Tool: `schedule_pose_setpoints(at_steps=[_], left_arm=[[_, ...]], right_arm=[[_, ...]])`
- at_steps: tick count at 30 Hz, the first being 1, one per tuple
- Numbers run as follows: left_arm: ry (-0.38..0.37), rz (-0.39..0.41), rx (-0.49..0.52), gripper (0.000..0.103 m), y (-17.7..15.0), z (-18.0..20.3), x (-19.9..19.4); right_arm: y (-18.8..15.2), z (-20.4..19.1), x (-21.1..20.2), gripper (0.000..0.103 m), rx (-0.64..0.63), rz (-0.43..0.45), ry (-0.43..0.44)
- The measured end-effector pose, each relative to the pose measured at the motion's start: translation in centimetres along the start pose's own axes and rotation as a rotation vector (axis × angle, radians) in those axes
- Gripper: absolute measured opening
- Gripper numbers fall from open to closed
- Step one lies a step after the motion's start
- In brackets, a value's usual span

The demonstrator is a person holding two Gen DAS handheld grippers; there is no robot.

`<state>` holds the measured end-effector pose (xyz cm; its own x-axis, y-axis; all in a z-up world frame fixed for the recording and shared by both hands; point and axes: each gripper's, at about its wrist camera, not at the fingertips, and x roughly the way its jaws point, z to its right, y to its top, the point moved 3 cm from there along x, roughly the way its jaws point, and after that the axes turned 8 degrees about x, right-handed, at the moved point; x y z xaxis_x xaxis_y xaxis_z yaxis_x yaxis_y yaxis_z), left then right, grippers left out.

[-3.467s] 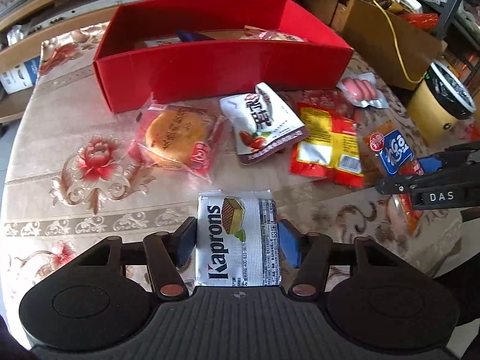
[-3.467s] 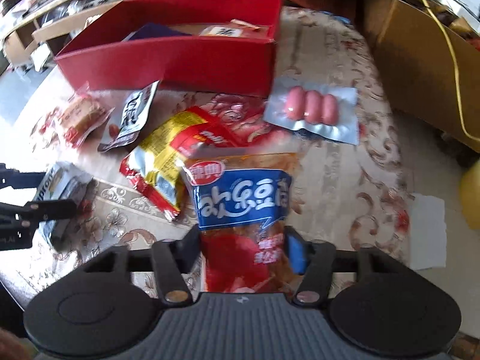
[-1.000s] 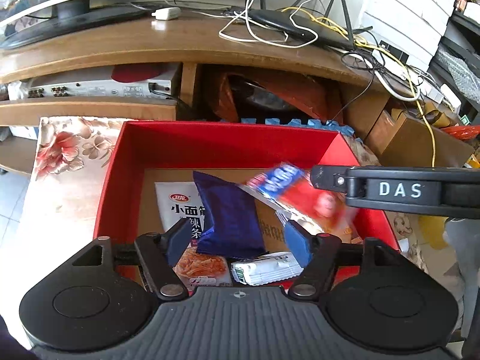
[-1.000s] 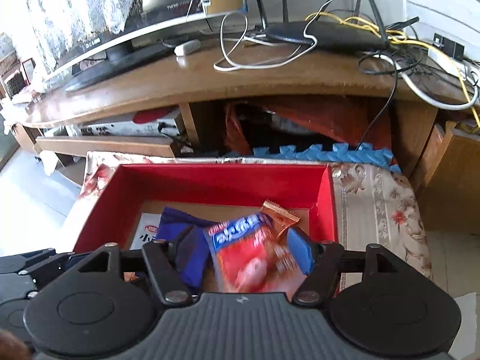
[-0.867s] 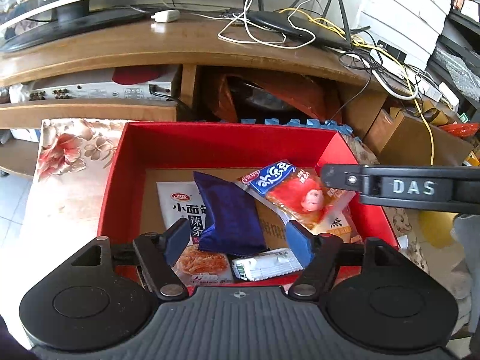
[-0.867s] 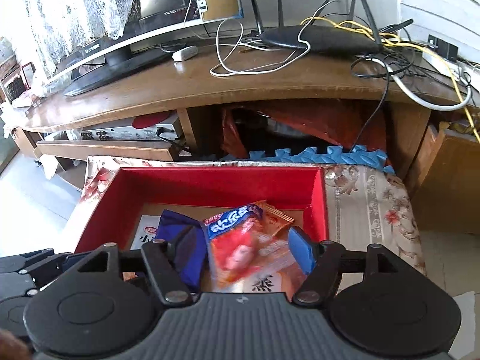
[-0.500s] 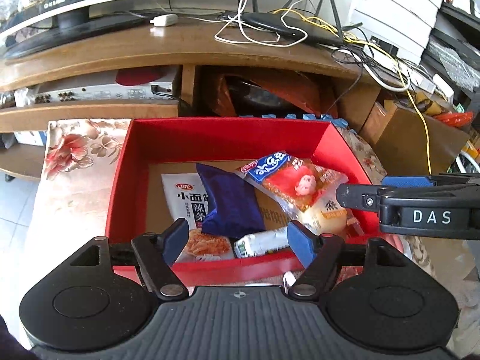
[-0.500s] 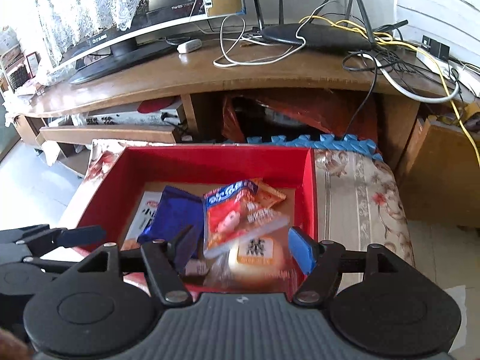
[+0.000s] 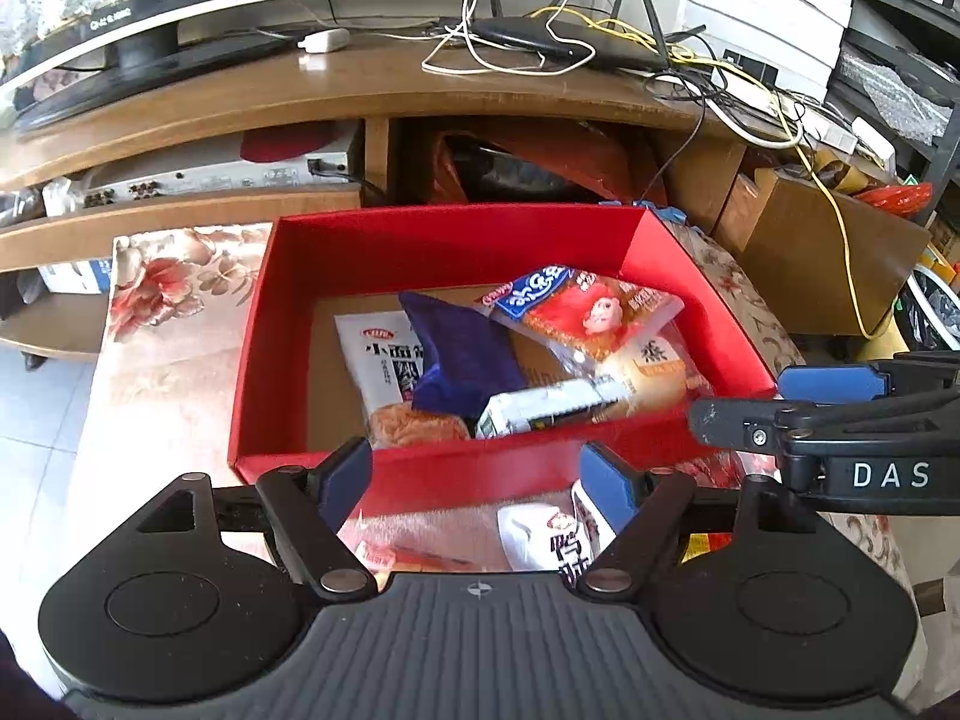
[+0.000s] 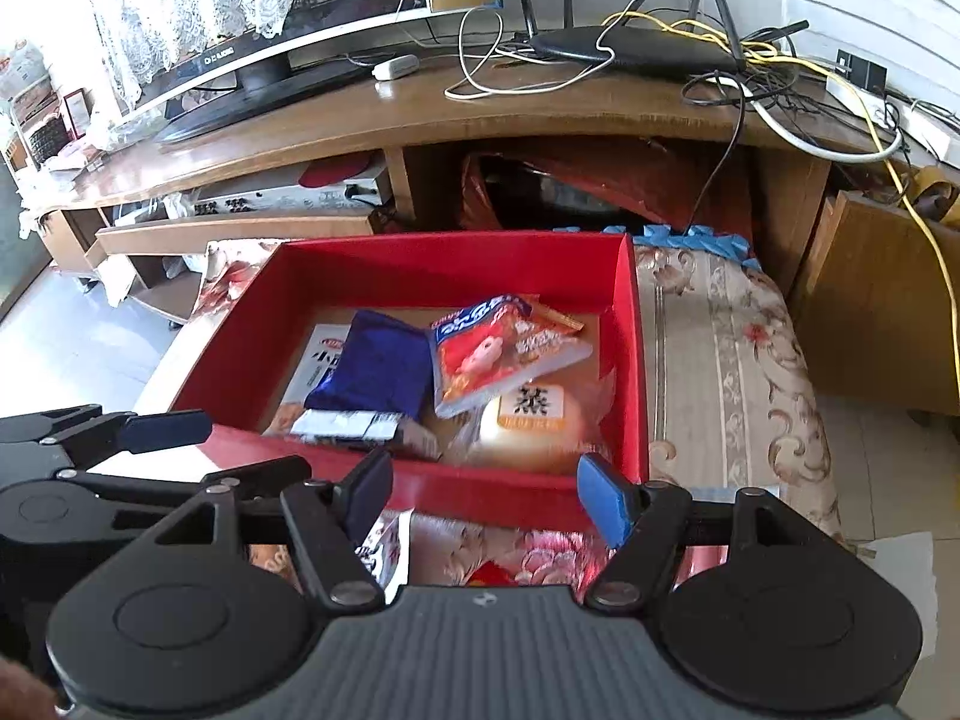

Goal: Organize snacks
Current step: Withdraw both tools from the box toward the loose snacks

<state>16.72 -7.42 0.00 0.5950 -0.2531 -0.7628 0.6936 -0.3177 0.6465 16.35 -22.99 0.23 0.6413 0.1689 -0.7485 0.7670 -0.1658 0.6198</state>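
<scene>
The red box [image 9: 420, 474] [image 10: 480, 492] holds a blue-and-red packet [image 9: 576, 312] [image 10: 492, 354], a white wafer pack [image 9: 546, 408] [image 10: 348, 423], a dark blue pouch [image 9: 462, 354], a white noodle-snack bag [image 9: 378, 354] and a wrapped bun [image 10: 528, 420]. My left gripper [image 9: 474, 468] hangs over the box's near wall; its jaws are opening with nothing between them. My right gripper [image 10: 483, 480] is open and bare over the same wall, further right. A white pouch [image 9: 558, 534] [image 10: 384, 546] lies on the tablecloth under both.
A wrapped cake [image 9: 390, 552] lies beside the white pouch on the flowered tablecloth [image 10: 720, 360]. Behind the box stands a wooden TV bench [image 9: 360, 90] with a router and loose cables. A cardboard box [image 9: 810, 252] stands to the right. The floor drops off at left.
The blue-and-red packet left the right gripper and settled in the box. Both grippers pulled back toward the near wall, and the left jaws spread wider.
</scene>
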Motion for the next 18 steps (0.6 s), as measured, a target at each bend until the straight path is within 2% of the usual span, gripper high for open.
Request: schedule_pose_setpoints(at_steps=[7, 13, 18], left_arm=[[-0.007, -0.018, -0.006, 0.083, -1.4, -0.4, -0.6], [0.011, -0.064, -0.055, 0.083, -2.8, -2.2, -0.3], [-0.004, -0.100, -0.119, 0.083, -3.5, -3.4, 0.3]], right_arm=[[-1.6, -0.4, -0.4, 0.070, -0.002, -0.024, 0.013], [-2.5, -0.7, -0.4, 0.070, -0.020, -0.045, 0.019], [-2.7, -0.8, -0.2, 0.070, -0.023, -0.060, 0.026]])
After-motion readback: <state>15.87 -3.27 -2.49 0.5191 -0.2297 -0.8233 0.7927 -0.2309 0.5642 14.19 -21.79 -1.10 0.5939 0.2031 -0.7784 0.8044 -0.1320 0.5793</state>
